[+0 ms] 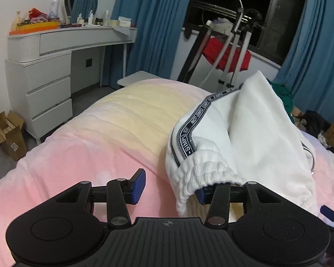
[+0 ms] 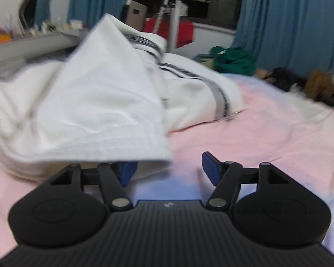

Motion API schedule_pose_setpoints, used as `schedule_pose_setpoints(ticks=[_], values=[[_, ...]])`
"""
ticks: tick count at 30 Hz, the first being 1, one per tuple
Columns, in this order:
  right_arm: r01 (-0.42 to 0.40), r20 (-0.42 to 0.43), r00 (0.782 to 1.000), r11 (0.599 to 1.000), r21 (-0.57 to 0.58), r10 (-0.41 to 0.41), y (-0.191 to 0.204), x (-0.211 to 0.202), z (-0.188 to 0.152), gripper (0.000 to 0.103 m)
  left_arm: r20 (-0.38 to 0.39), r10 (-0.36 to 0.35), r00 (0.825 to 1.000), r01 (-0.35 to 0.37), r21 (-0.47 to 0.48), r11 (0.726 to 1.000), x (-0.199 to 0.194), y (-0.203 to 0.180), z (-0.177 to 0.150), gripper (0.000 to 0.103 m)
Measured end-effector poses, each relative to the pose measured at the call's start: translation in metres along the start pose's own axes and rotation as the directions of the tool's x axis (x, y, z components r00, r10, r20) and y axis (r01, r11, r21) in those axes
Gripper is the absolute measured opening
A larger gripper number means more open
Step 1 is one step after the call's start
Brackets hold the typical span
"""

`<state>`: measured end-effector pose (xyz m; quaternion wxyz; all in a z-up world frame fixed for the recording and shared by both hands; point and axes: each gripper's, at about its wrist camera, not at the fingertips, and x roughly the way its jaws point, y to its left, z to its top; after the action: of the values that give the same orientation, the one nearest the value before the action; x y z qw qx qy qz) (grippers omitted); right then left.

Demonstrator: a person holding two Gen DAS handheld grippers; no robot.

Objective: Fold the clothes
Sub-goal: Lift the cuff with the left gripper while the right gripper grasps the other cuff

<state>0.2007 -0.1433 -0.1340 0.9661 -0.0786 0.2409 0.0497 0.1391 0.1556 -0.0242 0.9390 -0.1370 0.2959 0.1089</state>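
Draping over one finger of each spread-apart hand-held gripper [image 1: 170, 185] [image 2: 167, 170]: white garment [image 1: 245, 131].

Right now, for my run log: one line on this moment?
left gripper: open | right gripper: open | white garment: draped over one finger each | bed

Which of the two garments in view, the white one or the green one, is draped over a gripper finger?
The white garment with the dark lettered stripe: its ribbed cuff lies over one finger of the left gripper. The green garment lies crumpled far off by the curtain.
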Motion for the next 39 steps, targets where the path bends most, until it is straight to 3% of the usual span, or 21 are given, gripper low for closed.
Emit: schedule_pose_setpoints(ticks=[4, 8, 10, 11, 13, 16, 17, 21, 25, 29, 32, 36, 39], values=[[-0.044, 0.063, 0.997, 0.999, 0.03, 0.042, -0.001, -0.002, 0.001, 0.056, 0.001, 0.006, 1.0, -0.006, 0.02, 1.0, -0.011, 0.001, -0.006, 0.046], [-0.08, 0.128, 0.989, 0.995, 0.055, 0.072, 0.001, -0.004, 0.001, 0.05, 0.076, 0.047, 0.996, -0.058, 0.148, 0.987, -0.02, -0.014, -0.017, 0.047], [-0.094, 0.13, 0.988, 0.994, 0.058, 0.085, 0.004, -0.003, 0.001, 0.031, 0.085, 0.039, 0.996, -0.053, 0.173, 0.984, -0.022, -0.019, -0.019, 0.048], [-0.103, 0.125, 0.988, 0.993, 0.052, 0.095, 0.006, -0.002, 0.001, 0.028, 0.089, 0.035, 0.995, -0.051, 0.184, 0.982, -0.024, -0.021, -0.021, 0.048], [-0.12, 0.132, 0.985, 0.99, 0.072, 0.11, 0.006, -0.006, 0.003, 0.013, 0.092, 0.04, 0.995, -0.06, 0.221, 0.973, -0.025, -0.026, -0.024, 0.048], [-0.131, 0.15, 0.982, 0.985, 0.115, 0.113, 0.004, -0.02, 0.011, 0.01, 0.039, 0.032, 0.999, -0.043, 0.343, 0.938, -0.018, -0.036, -0.029, 0.06], [-0.13, 0.159, 0.981, 0.985, 0.116, 0.111, 0.004, -0.028, 0.015, 0.01, 0.021, 0.03, 0.999, -0.036, 0.383, 0.923, -0.016, -0.039, -0.031, 0.06], [-0.191, 0.242, 0.957, 0.975, 0.112, 0.159, 0.01, -0.082, 0.034, 0.009, 0.074, 0.048, 0.996, -0.076, 0.447, 0.891, -0.027, -0.049, -0.04, 0.058], [-0.201, 0.285, 0.942, 0.978, 0.049, 0.18, 0.022, -0.14, 0.042, 0.009, 0.13, 0.033, 0.991, -0.094, 0.503, 0.859, -0.039, -0.059, -0.044, 0.061], [-0.231, 0.261, 0.945, 0.968, 0.1, 0.198, 0.023, -0.185, 0.033, 0.009, 0.132, 0.039, 0.99, -0.098, 0.481, 0.871, -0.037, -0.059, -0.045, 0.062], [-0.191, 0.192, 0.967, 0.975, 0.113, 0.167, 0.026, -0.181, 0.021, 0.01, 0.115, 0.051, 0.992, -0.092, 0.379, 0.921, -0.033, -0.047, -0.039, 0.062], [-0.131, 0.095, 0.988, 0.984, 0.122, 0.12, 0.031, -0.17, 0.003, 0.014, 0.16, 0.109, 0.981, -0.161, 0.365, 0.917, -0.024, -0.043, -0.034, 0.063], [-0.086, 0.021, 0.996, 0.989, 0.124, 0.084, 0.035, -0.162, -0.01, 0.015, 0.164, 0.134, 0.977, -0.19, 0.397, 0.898, -0.016, -0.048, -0.036, 0.063]])
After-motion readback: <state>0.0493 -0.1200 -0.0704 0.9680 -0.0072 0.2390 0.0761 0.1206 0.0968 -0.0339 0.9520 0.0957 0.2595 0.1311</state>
